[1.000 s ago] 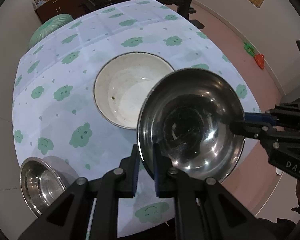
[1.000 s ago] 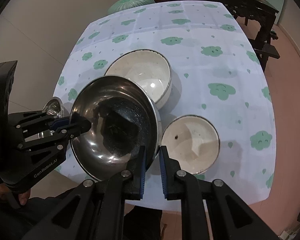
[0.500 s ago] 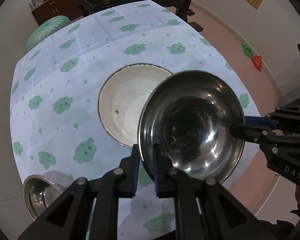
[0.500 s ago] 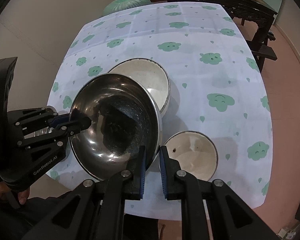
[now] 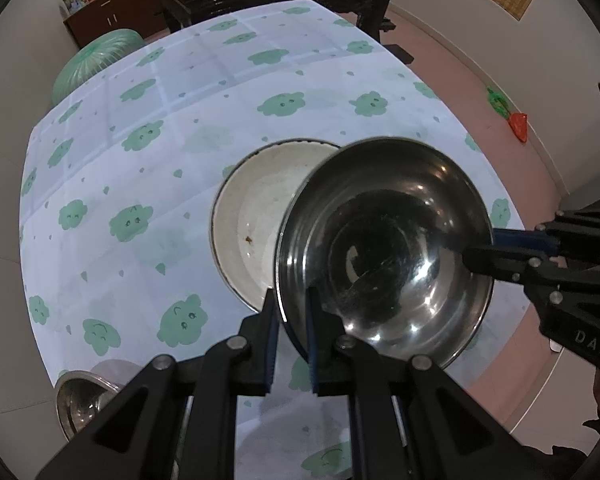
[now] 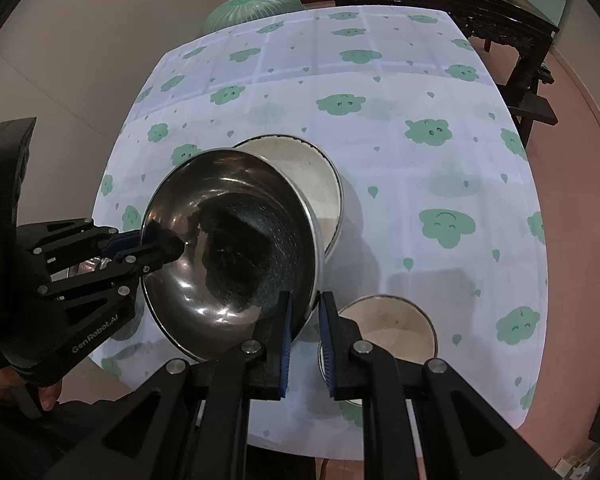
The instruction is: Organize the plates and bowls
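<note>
And the steel bowl (image 5: 384, 248) has travelled: a second ago it overlapped only the near edge of the big white bowl (image 5: 256, 220), now it hangs over more of it, covering the side nearest the person. It's carried in the air above the bench (image 5: 180, 128), tilted, between both tools. The left gripper (image 5: 292, 320) pinches the bowl's rim on one side, one finger inside and one outside; the right gripper (image 6: 304, 316) pinches the opposite rim the same way. Both grips look unchanged. The small steel bowl (image 5: 80, 400) has slid toward the bottom corner of the left view, and the small white bowl (image 6: 388, 328) now sits partly behind the right gripper's fingers. Inside the steel bowl: nothing but dark reflections. The big white bowl holds a small brown speck (image 5: 249, 239) on its floor; the small white bowl looks bare
</note>
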Tool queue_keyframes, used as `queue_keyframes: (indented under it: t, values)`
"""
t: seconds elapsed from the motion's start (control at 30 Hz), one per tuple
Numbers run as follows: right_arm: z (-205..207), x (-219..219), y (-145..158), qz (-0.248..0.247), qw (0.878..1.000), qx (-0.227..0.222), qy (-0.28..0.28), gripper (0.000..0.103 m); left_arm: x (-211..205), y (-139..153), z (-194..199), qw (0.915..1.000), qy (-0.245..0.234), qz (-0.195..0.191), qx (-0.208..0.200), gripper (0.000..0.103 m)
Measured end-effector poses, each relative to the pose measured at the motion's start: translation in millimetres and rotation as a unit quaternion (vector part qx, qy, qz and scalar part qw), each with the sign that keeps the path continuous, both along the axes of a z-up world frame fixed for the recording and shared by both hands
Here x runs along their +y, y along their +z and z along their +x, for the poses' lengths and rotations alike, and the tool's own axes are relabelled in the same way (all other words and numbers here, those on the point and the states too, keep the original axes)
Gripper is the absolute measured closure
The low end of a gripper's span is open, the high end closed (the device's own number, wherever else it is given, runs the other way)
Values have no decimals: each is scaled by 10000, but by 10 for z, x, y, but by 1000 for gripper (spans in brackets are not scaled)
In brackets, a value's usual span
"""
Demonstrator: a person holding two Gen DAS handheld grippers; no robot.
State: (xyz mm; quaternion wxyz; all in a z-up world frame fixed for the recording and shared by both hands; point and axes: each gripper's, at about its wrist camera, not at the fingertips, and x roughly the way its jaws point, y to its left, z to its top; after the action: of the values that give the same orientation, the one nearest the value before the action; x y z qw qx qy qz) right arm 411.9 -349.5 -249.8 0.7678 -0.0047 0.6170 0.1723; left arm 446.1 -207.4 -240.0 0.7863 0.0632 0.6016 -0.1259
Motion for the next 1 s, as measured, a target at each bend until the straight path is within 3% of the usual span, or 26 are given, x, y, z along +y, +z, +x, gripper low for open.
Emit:
queue_keyframes:
  t: [0.63, 1.0]
  values:
    - [325, 193, -50, -105, 9999, 18, -14, 88, 155, -132, 297, 10000, 6, 5, 68, 94]
    - [625, 273, -263, -253, 9995, 201, -61, 88, 173, -405, 525, 9995, -82, 95, 282, 94]
